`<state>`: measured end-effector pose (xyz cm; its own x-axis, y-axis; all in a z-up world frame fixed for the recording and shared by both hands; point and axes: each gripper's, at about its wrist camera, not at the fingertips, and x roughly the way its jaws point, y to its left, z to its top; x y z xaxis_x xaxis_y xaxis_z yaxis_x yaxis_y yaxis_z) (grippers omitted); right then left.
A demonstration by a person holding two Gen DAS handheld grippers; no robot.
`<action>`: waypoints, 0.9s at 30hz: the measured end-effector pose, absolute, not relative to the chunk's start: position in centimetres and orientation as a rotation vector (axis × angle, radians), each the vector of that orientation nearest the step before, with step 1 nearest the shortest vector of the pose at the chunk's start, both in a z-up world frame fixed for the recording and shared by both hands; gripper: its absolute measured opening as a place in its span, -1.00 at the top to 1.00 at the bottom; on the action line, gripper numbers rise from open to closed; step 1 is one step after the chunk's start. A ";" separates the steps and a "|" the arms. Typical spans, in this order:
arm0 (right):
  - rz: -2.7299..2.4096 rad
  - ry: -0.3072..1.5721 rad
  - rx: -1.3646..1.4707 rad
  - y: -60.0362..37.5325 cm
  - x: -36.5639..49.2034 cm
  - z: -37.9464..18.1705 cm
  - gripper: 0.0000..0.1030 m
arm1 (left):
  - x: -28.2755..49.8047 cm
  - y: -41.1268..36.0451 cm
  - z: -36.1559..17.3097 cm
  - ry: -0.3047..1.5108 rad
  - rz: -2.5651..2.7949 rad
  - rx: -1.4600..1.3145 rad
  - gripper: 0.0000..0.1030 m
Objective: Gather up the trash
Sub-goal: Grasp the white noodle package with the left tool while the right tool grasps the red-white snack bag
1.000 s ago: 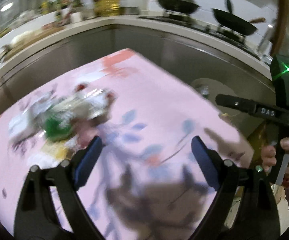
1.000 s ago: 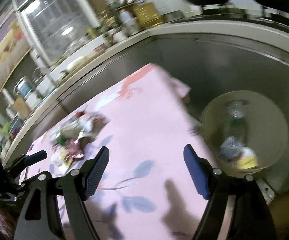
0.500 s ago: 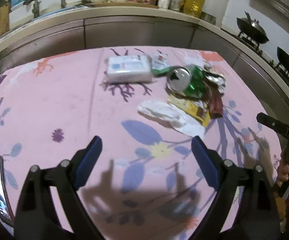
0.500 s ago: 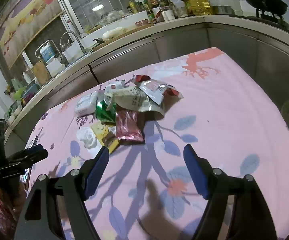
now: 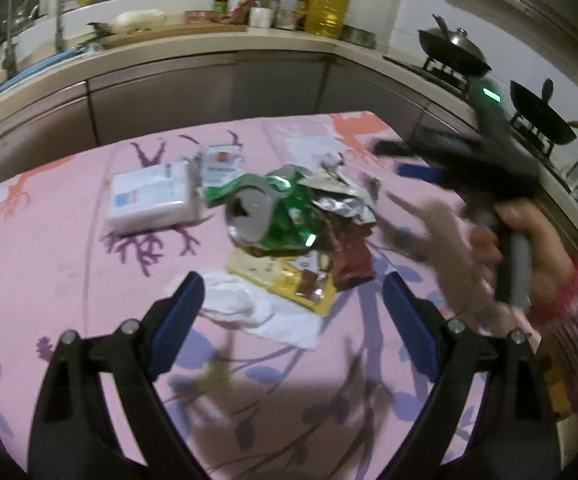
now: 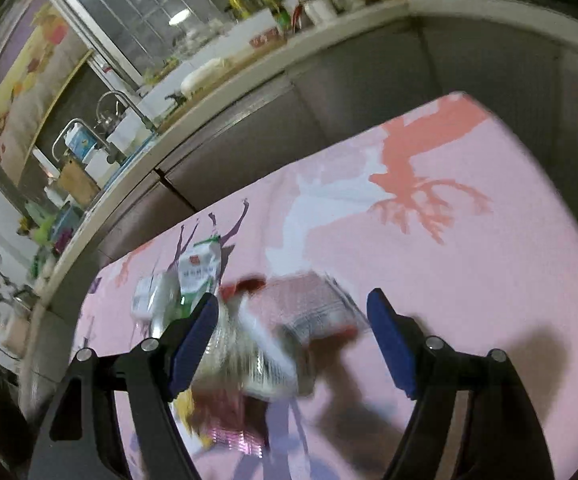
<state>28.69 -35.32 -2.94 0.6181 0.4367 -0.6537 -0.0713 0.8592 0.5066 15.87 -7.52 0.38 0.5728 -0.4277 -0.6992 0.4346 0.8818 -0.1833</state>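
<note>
— Pink floral cloth (image 5: 69,264) over the counter, kitchen worktop (image 5: 161,46) curving behind, sink taps far left, oil bottles mid, two woks (image 5: 455,56) on the stove right. And on the cloth?

— Left to right: white tissue pack (image 5: 149,200), crushed green can (image 5: 269,216) amid foil wrappers, yellow packet (image 5: 285,280) and white crumpled paper (image 5: 241,304) nearer.

— Left tongs (image 5: 293,320)?

— Spread wide, holding nothing, hovering just short of the pile.

— Right tongs (image 6: 293,344)?

— Also spread wide, tilted, low over the blurred wrappers (image 6: 257,352); touching or not, cannot tell. Seen from the left camera: blurred, gripped by a hand (image 5: 525,248) in a red sleeve.
</note>
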 end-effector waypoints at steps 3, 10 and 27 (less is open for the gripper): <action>0.338 0.917 0.483 -35.0 32.2 -4.2 -0.43 | 15.9 -7.6 -0.3 0.843 -0.492 0.013 -0.69; 0.480 0.986 0.504 -33.5 31.0 -5.8 -0.05 | 16.1 -6.0 -2.4 0.914 -0.449 -0.027 -0.69; 0.432 0.831 0.577 -33.7 15.0 -7.1 -0.07 | 11.2 -9.5 -4.6 0.985 -0.568 -0.005 -0.74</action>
